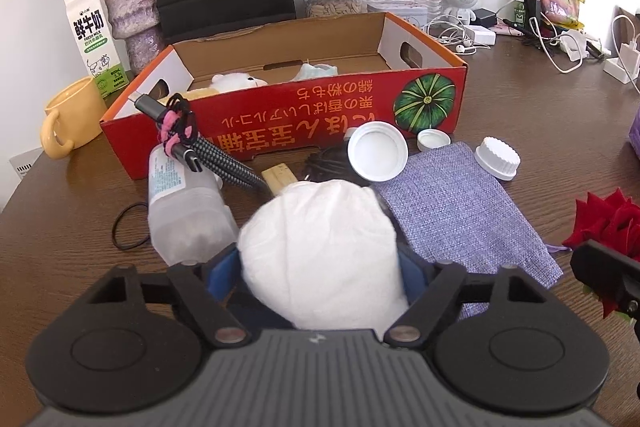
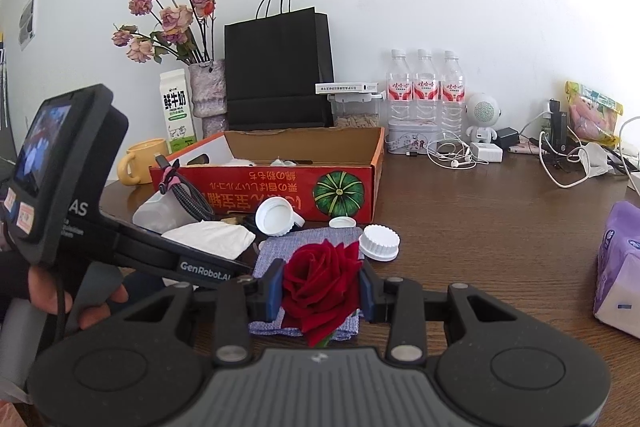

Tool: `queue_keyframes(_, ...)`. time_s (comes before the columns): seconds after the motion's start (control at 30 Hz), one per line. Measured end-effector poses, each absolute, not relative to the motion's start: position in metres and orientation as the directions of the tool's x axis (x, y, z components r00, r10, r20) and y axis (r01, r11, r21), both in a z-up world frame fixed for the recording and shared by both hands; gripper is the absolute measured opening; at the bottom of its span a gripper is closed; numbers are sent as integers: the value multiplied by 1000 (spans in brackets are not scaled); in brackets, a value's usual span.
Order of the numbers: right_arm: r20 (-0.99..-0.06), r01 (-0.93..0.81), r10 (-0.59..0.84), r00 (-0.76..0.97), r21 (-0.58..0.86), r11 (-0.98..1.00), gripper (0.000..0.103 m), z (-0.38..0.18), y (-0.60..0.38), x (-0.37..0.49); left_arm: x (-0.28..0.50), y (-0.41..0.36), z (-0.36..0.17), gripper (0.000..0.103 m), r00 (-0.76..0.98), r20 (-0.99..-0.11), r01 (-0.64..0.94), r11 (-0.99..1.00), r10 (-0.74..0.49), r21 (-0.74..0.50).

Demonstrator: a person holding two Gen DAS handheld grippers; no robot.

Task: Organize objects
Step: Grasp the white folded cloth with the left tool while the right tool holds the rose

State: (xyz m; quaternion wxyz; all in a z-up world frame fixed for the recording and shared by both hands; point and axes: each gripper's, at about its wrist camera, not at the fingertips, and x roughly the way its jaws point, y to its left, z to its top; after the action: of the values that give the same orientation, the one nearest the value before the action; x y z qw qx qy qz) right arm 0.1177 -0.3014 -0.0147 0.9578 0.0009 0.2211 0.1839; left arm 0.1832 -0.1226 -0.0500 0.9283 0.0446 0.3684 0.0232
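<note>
Your left gripper (image 1: 320, 267) has its two blue pads around a soft white bundle (image 1: 320, 243), most likely a wad of tissue or cloth, and the sides of the bundle fill the gap from pad to pad, so you appear to have it clamped, low over the wooden table (image 1: 520, 115) and just short of the red cardboard box (image 1: 288, 115). Your right gripper (image 2: 321, 289) is clenched on a red rose (image 2: 320, 279), the bloom squeezed between the pads above the purple cloth (image 2: 276, 251) that lies on the table. Both loads sit in front of the box, which stands open at the top with a white plush toy (image 1: 240, 81) already inside, so it is probably the place everything is meant to go. Holding each soft thing by its bulk makes sense, since neither has a firm edge to pinch. Loose white caps (image 1: 378, 151), a clear bottle (image 1: 188, 203) on its side, a bundled cable (image 1: 188, 135) and a black hair tie (image 1: 130, 227) lie between you and the box wall; you need to lift clear of them before moving forward.
</note>
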Motion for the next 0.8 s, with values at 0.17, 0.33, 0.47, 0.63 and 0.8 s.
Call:
queue_keyframes(0.17,-428,-354,353,832,79,932,36,-14,-296,113,168,-108,-36,68,755,-655,6,999,22,41)
queue_keyframes(0.33,-432,-366,359,828,69,928,36,-12,-285,106,137,-93,-21,68,800,-600,28,999,-10,21)
queue_keyframes(0.47,-433,-383,370,822,62,922,36,-10,-274,99,103,-74,-14,68,831,-556,22,1000,-17,3)
queue_keyframes(0.63,-437,-406,387,812,54,912,36,-8,-256,93,81,-46,-14,69,840,-543,-27,999,0,-42)
queue_keyframes(0.8,-434,-425,401,807,43,904,36,-3,-240,90,76,-31,-9,69,848,-529,-52,997,12,-60)
